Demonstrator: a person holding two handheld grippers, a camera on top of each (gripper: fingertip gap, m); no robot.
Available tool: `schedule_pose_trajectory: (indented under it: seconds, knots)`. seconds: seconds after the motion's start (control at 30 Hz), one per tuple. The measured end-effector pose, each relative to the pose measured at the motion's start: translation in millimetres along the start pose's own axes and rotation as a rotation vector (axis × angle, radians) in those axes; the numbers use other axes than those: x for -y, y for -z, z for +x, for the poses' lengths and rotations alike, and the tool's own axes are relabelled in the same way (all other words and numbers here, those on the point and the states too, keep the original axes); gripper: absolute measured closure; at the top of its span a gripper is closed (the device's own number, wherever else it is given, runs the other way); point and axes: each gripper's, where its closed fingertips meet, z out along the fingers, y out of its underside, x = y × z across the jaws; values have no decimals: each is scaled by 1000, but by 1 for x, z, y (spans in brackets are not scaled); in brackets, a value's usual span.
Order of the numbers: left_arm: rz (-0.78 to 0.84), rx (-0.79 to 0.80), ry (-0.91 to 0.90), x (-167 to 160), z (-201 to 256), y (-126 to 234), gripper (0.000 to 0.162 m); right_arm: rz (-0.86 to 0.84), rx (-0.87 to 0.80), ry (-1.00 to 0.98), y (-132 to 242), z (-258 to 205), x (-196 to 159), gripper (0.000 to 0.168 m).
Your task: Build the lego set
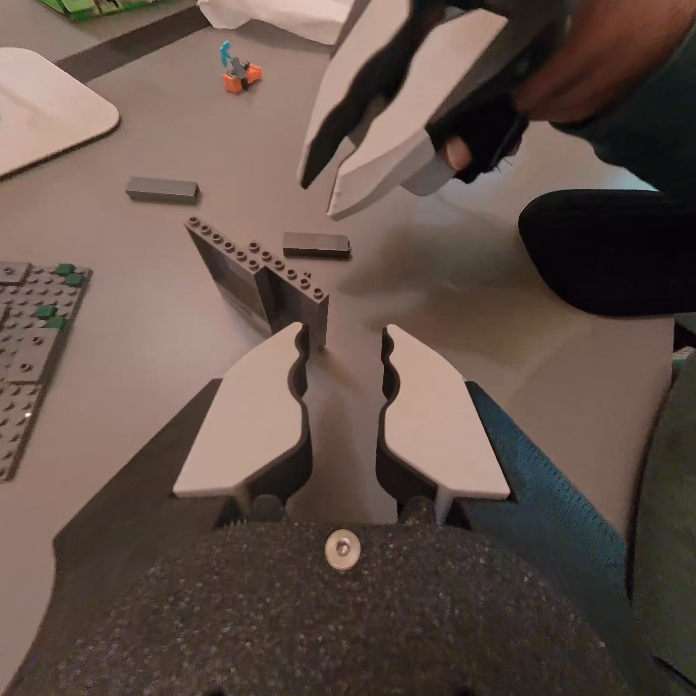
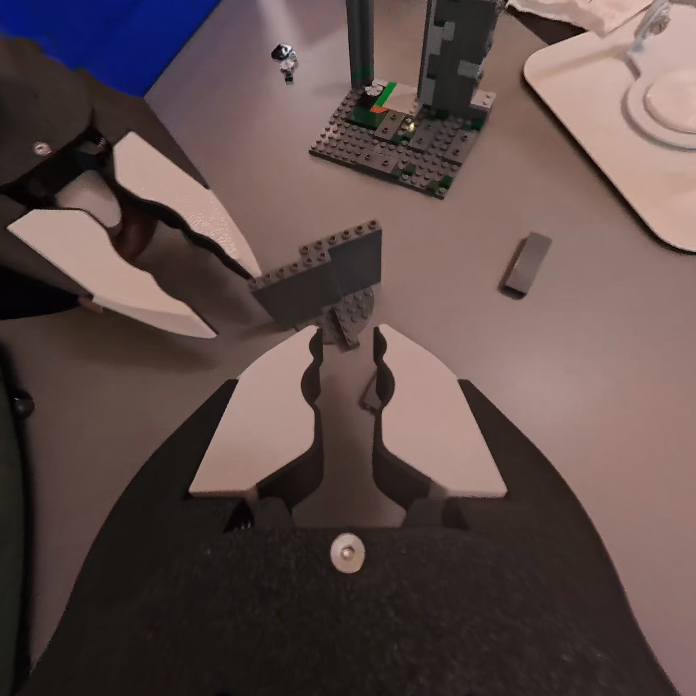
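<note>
Left tongs (image 1: 343, 331): spread, nothing between them; the left tip sits against the near end of the wall section, at about 11 o'clock from the gap in my left wrist view.

Right tongs (image 2: 348, 331): spread and empty, hanging over the tabletop (image 2: 489, 376) with the wall section just ahead at 12 o'clock.

Wall section (image 1: 260, 278): dark grey brick panels joined in a shallow angle, standing upright on the tabletop with studs on top. In the right wrist view a rounded studded plate (image 2: 348, 316) lies at its foot; I cannot tell whether it is attached.

Handling, as I judge it: light, hard plastic, stiff within each panel but weak at the joint where the panels meet. The faces are smooth and likely slippery, and it stands tall and thin, so a sideways nudge could tip it.

Where I would take hold: across the thickness near the corner joint, low down, tips flat on both faces, not on one free end.

Loose bricks: one long grey brick (image 1: 162, 190) at 10 o'clock, another (image 1: 317, 245) at 12 o'clock, both lying flat and apart from the wall.

Main build (image 2: 403, 147): studded baseplate with grey towers, well apart at 1 o'clock in the right wrist view.

Tray (image 2: 602, 150): white, at 2 o'clock.
</note>
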Motion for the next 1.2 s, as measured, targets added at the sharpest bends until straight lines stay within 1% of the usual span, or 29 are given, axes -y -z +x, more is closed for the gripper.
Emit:
schedule_pose_trajectory:
  seconds: [0.13, 0.2, 0.27, 0.33, 0.43, 0.53, 0.63, 0.73, 0.8, 0.87, 0.97, 1.07, 1.2]
  knots:
    - [38, 19, 10, 2, -3, 18, 127, -73, 91, -112, -11, -14, 20, 135]
    - [41, 27, 25, 0, -9, 22, 128, -124, 76, -108, -19, -19, 24, 128]
    - [44, 8, 38, -2, -11, 24, 128, -174, 62, -111, -28, -21, 26, 128]
    - [31, -24, 40, -4, -10, 24, 128, -260, 32, -105, -36, -16, 23, 125]
    - [7, -37, -1, -8, -11, 25, 128, -384, 21, -130, -41, -9, 19, 125]
    - [23, -23, -35, -5, -15, 30, 130, -484, 41, -155, -43, -14, 16, 129]
    - [58, -25, -26, -3, -12, 33, 131, -574, 35, -170, -47, -17, 9, 133]
    - [65, -23, -34, -5, -8, 34, 131, -615, 33, -171, -49, -21, 6, 142]
    - [64, -14, -37, -7, -9, 34, 131, -626, 26, -155, -46, -20, 4, 143]
    - [64, -14, -15, -9, -12, 34, 131, -614, 33, -146, -42, -20, 2, 143]
    - [97, -9, 7, -4, -18, 36, 129, -520, 71, -151, -30, -21, 3, 144]
    - [159, -66, 90, 5, -19, 39, 128, -312, 164, -121, -14, -29, 16, 144]
    - [257, -188, 241, 23, -15, 41, 126, -19, 203, 25, 14, -40, 34, 144]
